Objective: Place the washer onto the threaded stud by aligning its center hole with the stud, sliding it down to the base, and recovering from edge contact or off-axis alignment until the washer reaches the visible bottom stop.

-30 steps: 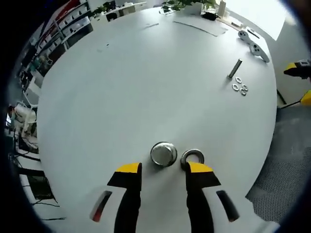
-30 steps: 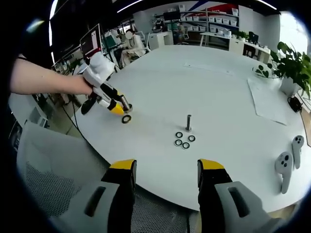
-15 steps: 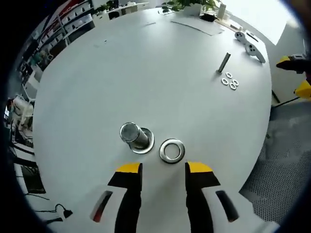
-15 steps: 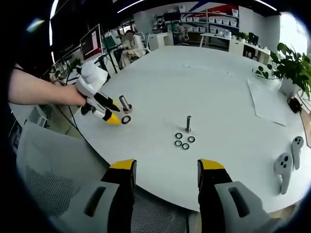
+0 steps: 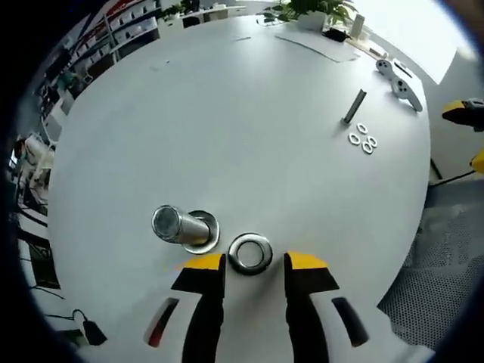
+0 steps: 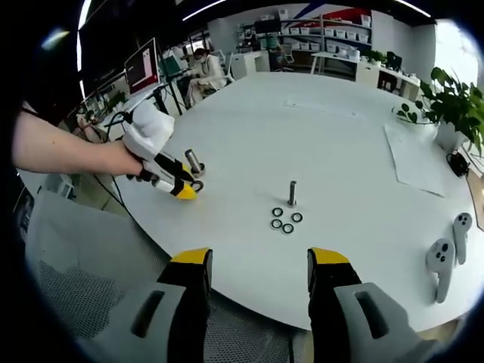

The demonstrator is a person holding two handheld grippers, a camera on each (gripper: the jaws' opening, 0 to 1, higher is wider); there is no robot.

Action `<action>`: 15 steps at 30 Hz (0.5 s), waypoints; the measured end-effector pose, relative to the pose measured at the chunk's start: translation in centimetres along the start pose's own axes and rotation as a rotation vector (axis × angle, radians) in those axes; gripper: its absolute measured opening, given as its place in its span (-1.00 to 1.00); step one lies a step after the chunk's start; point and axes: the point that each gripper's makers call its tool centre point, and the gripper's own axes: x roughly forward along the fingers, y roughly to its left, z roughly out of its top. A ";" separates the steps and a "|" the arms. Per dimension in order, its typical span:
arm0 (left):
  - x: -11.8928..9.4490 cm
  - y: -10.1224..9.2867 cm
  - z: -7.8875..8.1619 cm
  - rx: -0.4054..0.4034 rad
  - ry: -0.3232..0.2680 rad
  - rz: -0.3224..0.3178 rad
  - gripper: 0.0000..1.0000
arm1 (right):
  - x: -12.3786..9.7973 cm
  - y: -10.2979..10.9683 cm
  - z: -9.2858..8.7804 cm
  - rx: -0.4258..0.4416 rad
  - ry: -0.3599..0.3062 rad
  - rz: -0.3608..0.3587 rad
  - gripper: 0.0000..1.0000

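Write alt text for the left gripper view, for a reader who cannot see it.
The left gripper, jaws open, sits just short of a flat washer lying on a white round table, beside a threaded stud standing on its base. Farther off stand a second stud and four small washers.

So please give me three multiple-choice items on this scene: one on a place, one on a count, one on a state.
1. Where does the big washer lie?
A. on the stud
B. on the table, between the left tongs' tips
C. by the plant

2. How many small washers lie by the far stud?
A. two
B. four
C. six

3. How are the right tongs?
A. open, holding nothing
B. shut on a washer
C. shut on a stud

Key: 1 B, it lies flat beside the near stud; 2 B, four rings show; 3 A, a wide gap between the tips.
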 end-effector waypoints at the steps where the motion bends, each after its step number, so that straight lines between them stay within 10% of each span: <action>1: 0.1 0.1 0.0 0.012 0.000 0.008 -0.45 | 0.0 0.0 0.0 -0.001 0.000 0.001 0.07; 15: -0.4 0.2 -1.0 0.038 0.031 0.003 -0.59 | 0.0 0.2 0.0 -0.008 0.000 0.008 0.07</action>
